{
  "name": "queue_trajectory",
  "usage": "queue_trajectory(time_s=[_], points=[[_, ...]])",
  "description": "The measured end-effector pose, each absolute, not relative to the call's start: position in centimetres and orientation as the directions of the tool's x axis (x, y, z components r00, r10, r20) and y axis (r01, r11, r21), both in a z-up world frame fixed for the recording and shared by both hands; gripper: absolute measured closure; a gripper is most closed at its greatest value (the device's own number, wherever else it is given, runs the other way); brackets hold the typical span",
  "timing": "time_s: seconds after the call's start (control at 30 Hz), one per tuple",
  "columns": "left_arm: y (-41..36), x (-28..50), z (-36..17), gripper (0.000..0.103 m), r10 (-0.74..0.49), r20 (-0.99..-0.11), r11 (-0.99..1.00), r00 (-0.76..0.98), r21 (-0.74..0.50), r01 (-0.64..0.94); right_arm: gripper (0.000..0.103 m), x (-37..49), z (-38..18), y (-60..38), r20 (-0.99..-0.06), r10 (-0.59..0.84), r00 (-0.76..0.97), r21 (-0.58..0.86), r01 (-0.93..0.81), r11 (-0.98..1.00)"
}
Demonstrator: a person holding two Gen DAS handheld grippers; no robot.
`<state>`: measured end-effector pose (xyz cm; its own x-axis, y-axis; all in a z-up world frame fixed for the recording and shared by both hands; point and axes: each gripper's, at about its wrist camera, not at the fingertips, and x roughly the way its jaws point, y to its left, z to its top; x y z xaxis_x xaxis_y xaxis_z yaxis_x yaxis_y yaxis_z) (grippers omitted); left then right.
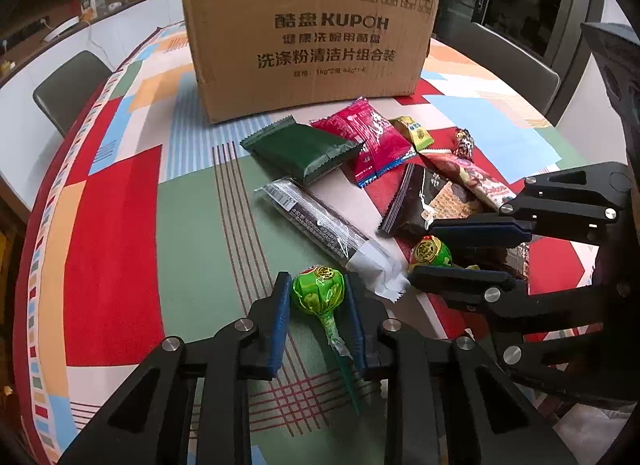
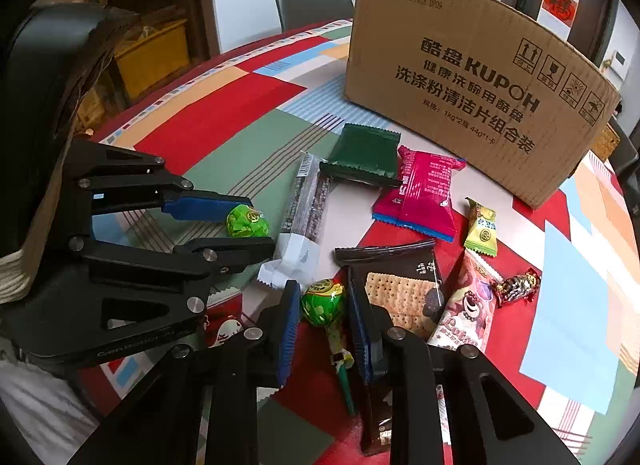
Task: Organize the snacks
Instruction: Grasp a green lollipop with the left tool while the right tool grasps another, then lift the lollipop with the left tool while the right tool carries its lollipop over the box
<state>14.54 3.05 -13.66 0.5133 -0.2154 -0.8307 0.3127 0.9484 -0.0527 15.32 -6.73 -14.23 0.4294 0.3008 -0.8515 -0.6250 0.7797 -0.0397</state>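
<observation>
Two green-wrapped lollipops lie on the patchwork tablecloth [image 1: 120, 249]. My left gripper [image 1: 317, 277] is shut on the head of one lollipop [image 1: 318, 295], whose stick points back toward the camera. In the right wrist view my right gripper [image 2: 323, 285] is shut on the head of the other lollipop [image 2: 323, 305]. The two grippers stand side by side, the right gripper [image 1: 421, 249] just right of the left one. Behind them lies a loose heap of snacks, and a tall cardboard box [image 1: 312, 37] stands at the back.
The heap holds a dark green packet [image 1: 300, 149], a pink packet [image 1: 368, 141], a long clear-wrapped bar [image 1: 320, 225], a black cracker packet [image 2: 404, 289], a bear-printed bar [image 2: 468, 305] and small candies [image 2: 482, 227]. Grey chairs [image 1: 68, 85] stand round the table.
</observation>
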Motion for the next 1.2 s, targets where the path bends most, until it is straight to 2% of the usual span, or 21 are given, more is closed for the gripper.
queue_trajectory(time_s=[0.43,1.2], points=[[3.7,13.7,-9.1,0.076,-0.2,-0.767,0.968,0.61,-0.057,0.245,0.078,14.9,-11.0,-8.0,-0.804,0.341,0.488,-0.001,-0.573,0.819],[2.3,13.9,1.6,0.076,-0.173,-0.535,0.971,0.827,0.046,0.233,0.078,15.3,-1.3,-11.3,-0.577,0.339,0.743,-0.049,-0.446,0.894]])
